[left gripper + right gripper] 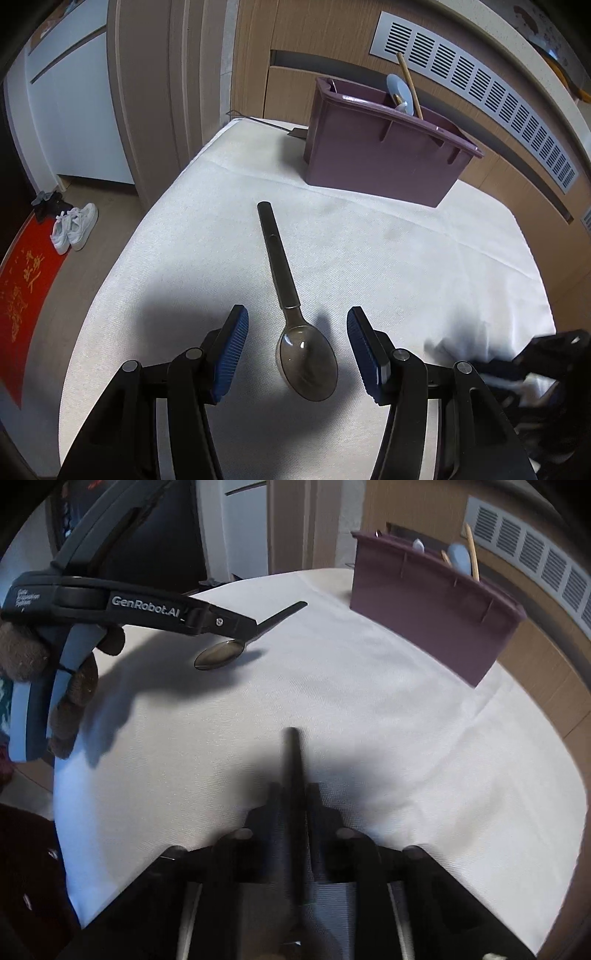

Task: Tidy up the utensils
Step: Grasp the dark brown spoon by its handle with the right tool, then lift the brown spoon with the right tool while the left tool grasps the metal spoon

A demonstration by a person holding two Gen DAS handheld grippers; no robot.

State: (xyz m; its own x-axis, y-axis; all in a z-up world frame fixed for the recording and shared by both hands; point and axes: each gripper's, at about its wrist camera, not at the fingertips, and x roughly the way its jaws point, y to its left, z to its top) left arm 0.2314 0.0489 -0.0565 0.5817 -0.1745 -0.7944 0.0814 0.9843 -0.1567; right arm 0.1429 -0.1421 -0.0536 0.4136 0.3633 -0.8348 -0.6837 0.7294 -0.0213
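A dark translucent spoon (306,365) lies on the white tablecloth (424,258), bowl towards me, handle pointing to the purple utensil caddy (369,158). My left gripper (297,312) is open, a blue pad on each side of the spoon's neck, not touching it. In the right wrist view my right gripper (293,788) is shut on a dark utensil handle (291,746) that sticks out forward above the cloth; its other end is hidden. That view also shows the spoon (219,655) under the left gripper (251,622), and the caddy (424,613) at the far right.
The caddy holds a light blue spoon (400,92) and a wooden chopstick (410,85). A thin metal utensil (266,123) lies behind it at the table's far edge. White shoes (74,227) and a red mat (26,302) are on the floor to the left.
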